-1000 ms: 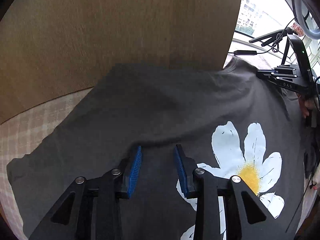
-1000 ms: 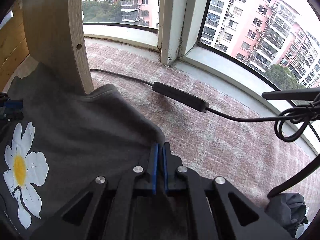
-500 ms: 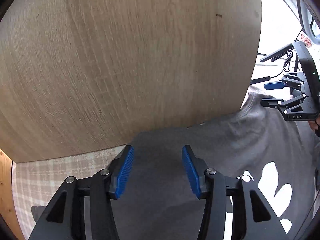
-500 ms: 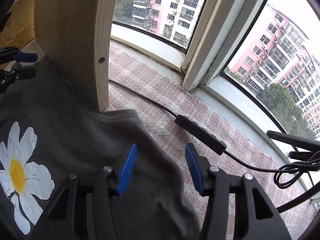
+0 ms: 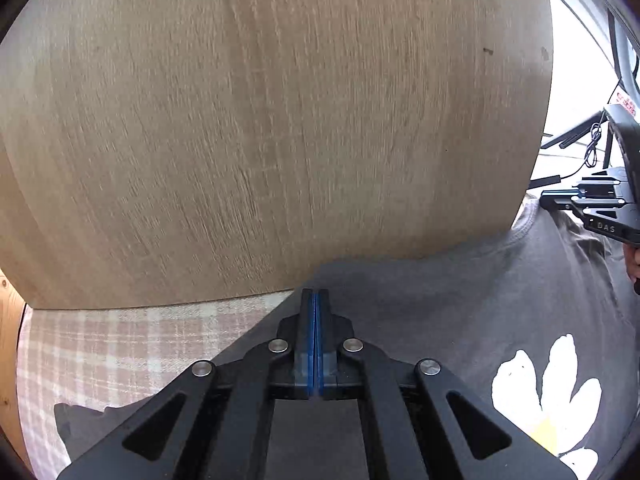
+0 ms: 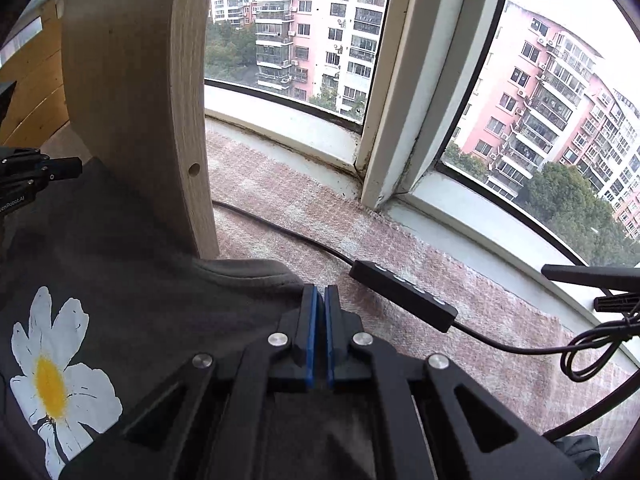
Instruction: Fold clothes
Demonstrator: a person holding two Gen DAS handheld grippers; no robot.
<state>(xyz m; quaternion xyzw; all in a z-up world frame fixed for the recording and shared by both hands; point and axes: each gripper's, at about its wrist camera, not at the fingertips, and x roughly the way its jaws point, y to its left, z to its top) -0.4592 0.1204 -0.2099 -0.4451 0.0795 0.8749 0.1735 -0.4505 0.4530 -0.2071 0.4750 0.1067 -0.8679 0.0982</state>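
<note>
A dark grey T-shirt with a white daisy print lies flat on a plaid cloth. In the left wrist view my left gripper is shut, its blue pads pinched on the shirt's upper left edge. The right wrist view shows the same shirt and daisy. There my right gripper is shut on the shirt's edge beside the collar, a thin slit between the pads. Each gripper shows in the other's view: the right gripper, the left gripper.
An upright wooden panel stands just behind the shirt; its edge shows at left. The plaid cloth runs to a window sill. A black cable with an inline controller crosses it. Black stand legs and a coiled cable are at right.
Both grippers were open half a second ago and have since shut on the shirt's top edge. The left gripper moved up from mid-shirt to that edge.
</note>
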